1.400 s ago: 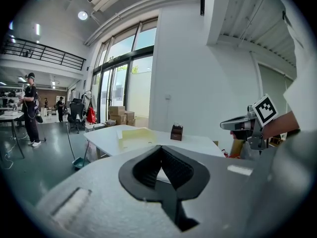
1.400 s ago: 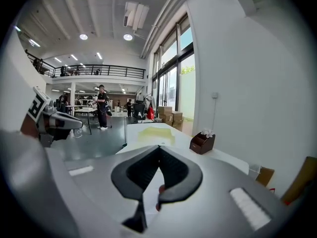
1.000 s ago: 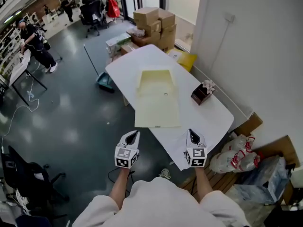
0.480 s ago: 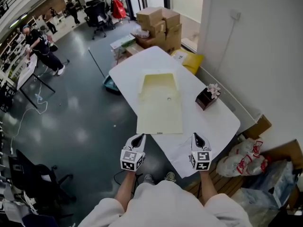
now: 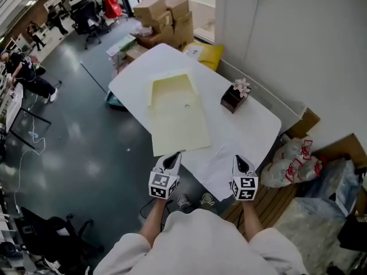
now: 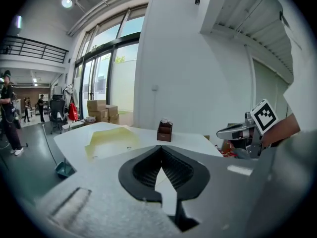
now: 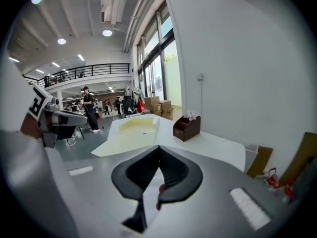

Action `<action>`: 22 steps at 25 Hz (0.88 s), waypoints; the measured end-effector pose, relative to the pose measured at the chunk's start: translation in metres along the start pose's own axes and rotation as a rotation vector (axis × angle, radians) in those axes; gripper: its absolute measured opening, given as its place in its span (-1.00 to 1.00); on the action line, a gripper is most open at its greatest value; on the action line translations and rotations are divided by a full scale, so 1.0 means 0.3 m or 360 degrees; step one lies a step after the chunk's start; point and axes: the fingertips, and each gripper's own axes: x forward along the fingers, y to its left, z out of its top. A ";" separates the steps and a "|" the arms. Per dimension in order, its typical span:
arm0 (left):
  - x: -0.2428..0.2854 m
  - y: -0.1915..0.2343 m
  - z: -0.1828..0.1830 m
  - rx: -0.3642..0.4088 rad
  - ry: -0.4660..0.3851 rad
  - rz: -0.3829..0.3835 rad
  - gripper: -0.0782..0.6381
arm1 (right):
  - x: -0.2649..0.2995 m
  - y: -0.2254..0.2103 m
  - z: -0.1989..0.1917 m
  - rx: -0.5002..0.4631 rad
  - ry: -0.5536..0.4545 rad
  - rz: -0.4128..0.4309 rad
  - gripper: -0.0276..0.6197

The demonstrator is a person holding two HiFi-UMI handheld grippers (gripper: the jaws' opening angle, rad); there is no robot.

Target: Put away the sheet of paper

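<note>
A white sheet of paper (image 5: 216, 166) lies at the near corner of the white table (image 5: 258, 125). A pale yellow open folder (image 5: 176, 116) lies along the table's middle, and it also shows in the left gripper view (image 6: 111, 140) and the right gripper view (image 7: 131, 132). My left gripper (image 5: 173, 160) hovers just off the folder's near edge, shut and empty. My right gripper (image 5: 240, 164) hangs by the paper's right edge, shut and empty. In their own views the left gripper (image 6: 160, 148) and the right gripper (image 7: 159, 148) both show their tips together.
A brown box with a flower (image 5: 233, 98) stands on the table near the wall. Cardboard boxes (image 5: 163, 15) and a yellow bag (image 5: 206, 55) sit past the far end. Plastic bags (image 5: 289, 168) lie at the right. A dustpan (image 5: 112, 99) is on the floor at the left.
Both grippers have come nearer to the table's near end, the left one up to the folder's edge. The head view has swung, so the table sits more to the left. Nothing has been grasped.
</note>
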 end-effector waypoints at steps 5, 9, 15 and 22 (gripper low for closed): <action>0.082 -0.113 -0.023 0.0020 0.0043 -0.0186 -0.77 | -0.102 -0.090 -0.085 0.0087 0.0065 -0.0161 -0.91; 0.154 -0.208 -0.055 0.0039 0.0087 -0.0324 -0.77 | -0.179 -0.156 -0.176 0.0159 0.0125 -0.0276 -0.91; 0.215 -0.317 -0.091 0.0076 0.0142 -0.0475 -0.77 | -0.248 -0.213 -0.309 0.0325 0.0218 -0.0392 -0.91; 0.232 -0.366 -0.136 0.0092 0.0203 -0.0543 -0.77 | -0.261 -0.209 -0.489 0.0589 0.0382 -0.0397 -0.72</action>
